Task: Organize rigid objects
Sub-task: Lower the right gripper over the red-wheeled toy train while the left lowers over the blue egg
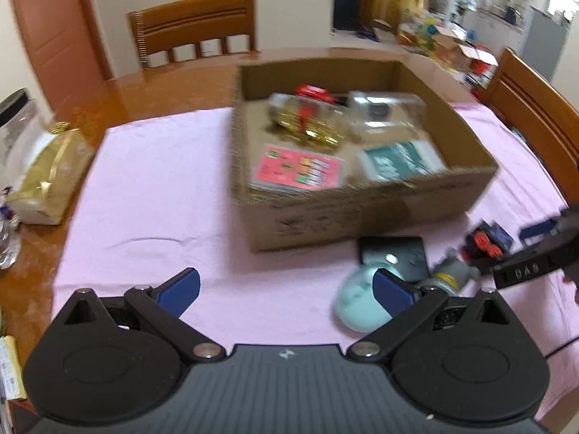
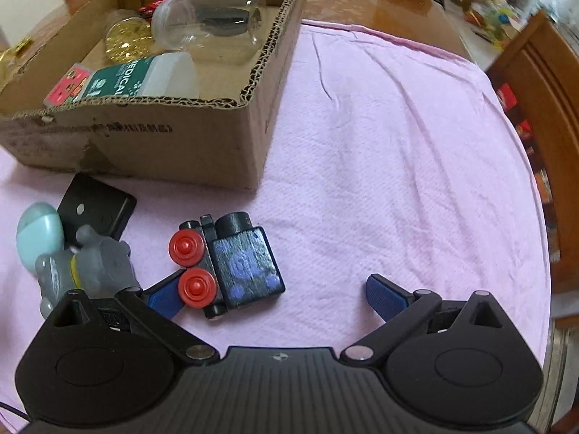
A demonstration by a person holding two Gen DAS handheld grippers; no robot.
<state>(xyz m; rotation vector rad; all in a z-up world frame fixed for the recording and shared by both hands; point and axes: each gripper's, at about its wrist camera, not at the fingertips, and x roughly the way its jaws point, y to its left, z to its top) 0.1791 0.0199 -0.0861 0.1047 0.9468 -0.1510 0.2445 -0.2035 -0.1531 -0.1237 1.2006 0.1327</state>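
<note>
So the thing closest to getting picked up is the little black-and-blue toy train with two red wheels (image 2: 226,266); it's lying on its side on the pink cloth (image 2: 398,181) covering the bench, just in front of the open brown cardboard box (image 2: 163,137), wheels facing up-left. The right gripper (image 2: 275,298) sits right behind it with its jaws spread wide and nothing in them; the left blue pad is touching or nearly touching the lower red wheel, can't quite tell which.

Handling guess: it looks like hard plastic or painted wood, so stiff and light, not fragile; the wheels are round and glossy and probably spin, so pinching there would likely slip. I'd go for the flat blue block body across its two broad sides; those faces look square and a bit textured, should grip fine.

Left gripper (image 1: 286,289) is also open and empty, hanging over the cloth short of the box. Near it, to the left of the train, sit a pale mint egg-shaped thing (image 2: 36,235), a grey bear figurine with a yellow band (image 2: 87,267) and a flat black rectangular case (image 2: 96,208), all bunched together and touching; the egg looks smooth and roly, likely the slippery one.

Box already holds a clear plastic jar on its side (image 2: 210,23), a gold-filled jar (image 2: 126,36), a teal-and-white packet (image 2: 144,77) and a pink card pack (image 2: 68,86); the clear jar may roll if bumped.
</note>
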